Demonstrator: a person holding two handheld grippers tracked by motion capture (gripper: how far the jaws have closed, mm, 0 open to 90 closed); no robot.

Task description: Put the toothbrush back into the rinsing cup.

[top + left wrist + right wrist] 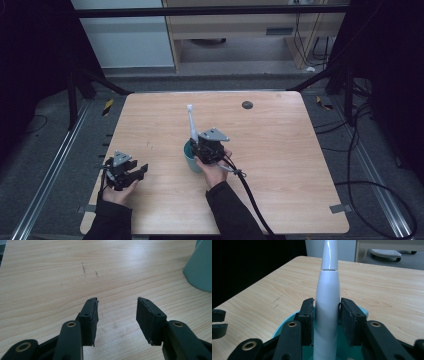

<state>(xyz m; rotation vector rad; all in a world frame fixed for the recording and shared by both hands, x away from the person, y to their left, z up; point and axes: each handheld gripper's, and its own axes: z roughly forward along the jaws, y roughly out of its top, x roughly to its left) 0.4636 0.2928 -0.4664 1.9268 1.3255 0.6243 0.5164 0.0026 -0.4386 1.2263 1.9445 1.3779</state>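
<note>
Now we see the wooden desk (280, 165) as the largest thing, and we place everything else against the teal cup (190, 159) that stands upright near its middle. A white electric toothbrush (191, 125) stands in that cup, its handle rising out of the rim and its slim neck leaning slightly toward the far edge of the desk. Our right gripper (327, 317) sits directly over the cup's mouth, on its near side in the high view. Its fingers (308, 320) flank the toothbrush handle: the left pad lies against it, while a thin gap shows beside the right pad, so the fingers stand parted around the handle rather than clamped on it. Our left gripper (132, 172) rests well to the left of the cup, close to the desk's near-left edge. Its fingers (91, 320) are spread wide with bare wood between them. A small dark round mark (247, 105) lies beyond the cup, toward the far edge.
</note>
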